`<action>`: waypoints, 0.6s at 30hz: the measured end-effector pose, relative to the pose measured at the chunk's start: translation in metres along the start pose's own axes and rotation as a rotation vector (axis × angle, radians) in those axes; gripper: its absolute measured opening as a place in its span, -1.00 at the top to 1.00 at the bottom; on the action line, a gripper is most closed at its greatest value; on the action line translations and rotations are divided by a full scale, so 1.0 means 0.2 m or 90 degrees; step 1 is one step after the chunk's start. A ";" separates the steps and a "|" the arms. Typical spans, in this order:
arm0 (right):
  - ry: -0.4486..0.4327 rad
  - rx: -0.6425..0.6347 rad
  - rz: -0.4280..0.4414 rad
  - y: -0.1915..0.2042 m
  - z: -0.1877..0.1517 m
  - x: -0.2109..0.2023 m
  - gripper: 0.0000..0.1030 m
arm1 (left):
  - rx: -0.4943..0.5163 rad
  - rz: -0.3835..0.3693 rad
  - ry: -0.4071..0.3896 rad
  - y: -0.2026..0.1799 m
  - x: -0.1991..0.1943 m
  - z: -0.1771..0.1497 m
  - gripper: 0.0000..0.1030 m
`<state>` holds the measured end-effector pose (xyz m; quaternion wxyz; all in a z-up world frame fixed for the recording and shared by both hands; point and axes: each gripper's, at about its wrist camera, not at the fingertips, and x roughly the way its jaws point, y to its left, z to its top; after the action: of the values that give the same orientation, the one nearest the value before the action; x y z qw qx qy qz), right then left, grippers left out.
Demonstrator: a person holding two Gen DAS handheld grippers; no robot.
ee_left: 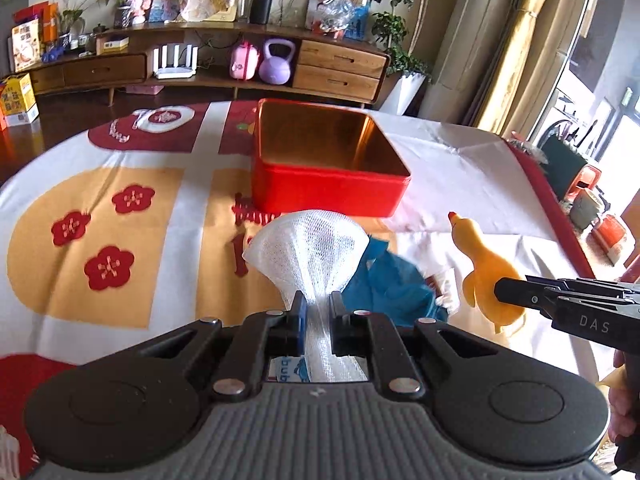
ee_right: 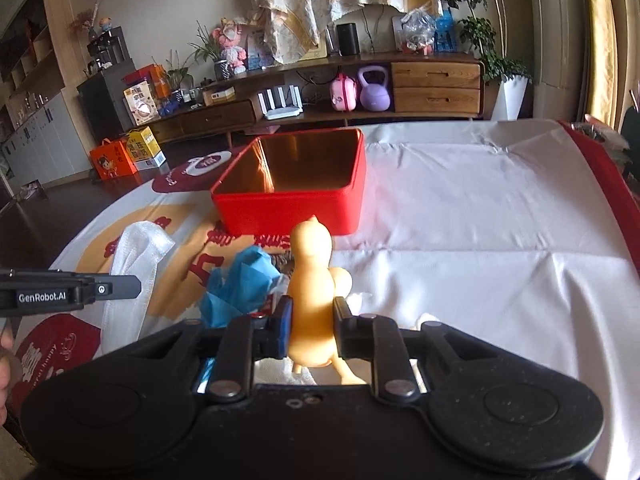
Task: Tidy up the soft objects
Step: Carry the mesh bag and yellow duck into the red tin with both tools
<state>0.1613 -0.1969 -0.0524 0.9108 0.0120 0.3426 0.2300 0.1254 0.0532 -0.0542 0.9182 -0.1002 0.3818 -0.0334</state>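
My left gripper (ee_left: 318, 306) is pinched nearly shut on a bunch of white mesh cloth (ee_left: 308, 248), which fans out above the pads. My right gripper (ee_right: 312, 314) is clamped on the body of the yellow rubber duck (ee_right: 312, 276), squeezing it a little. Just beyond both lies the crumpled blue cloth (ee_left: 384, 284) on the tablecloth (ee_left: 120, 240) (nobody has it). Farther on sits the open red tin (ee_left: 328, 192), empty as far as I can see. I'd carry both clear over its near wall before letting go, watching the mesh tail doesn't snag the rim.
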 end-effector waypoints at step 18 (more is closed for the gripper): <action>-0.030 -0.033 0.019 0.02 0.38 -0.05 0.60 | 0.043 0.006 -0.050 0.05 -0.10 0.53 0.79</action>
<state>0.2013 -0.1870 0.0120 0.9152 -0.0009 0.3145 0.2520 0.1866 0.0819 0.0303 0.9355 -0.0689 0.3446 -0.0375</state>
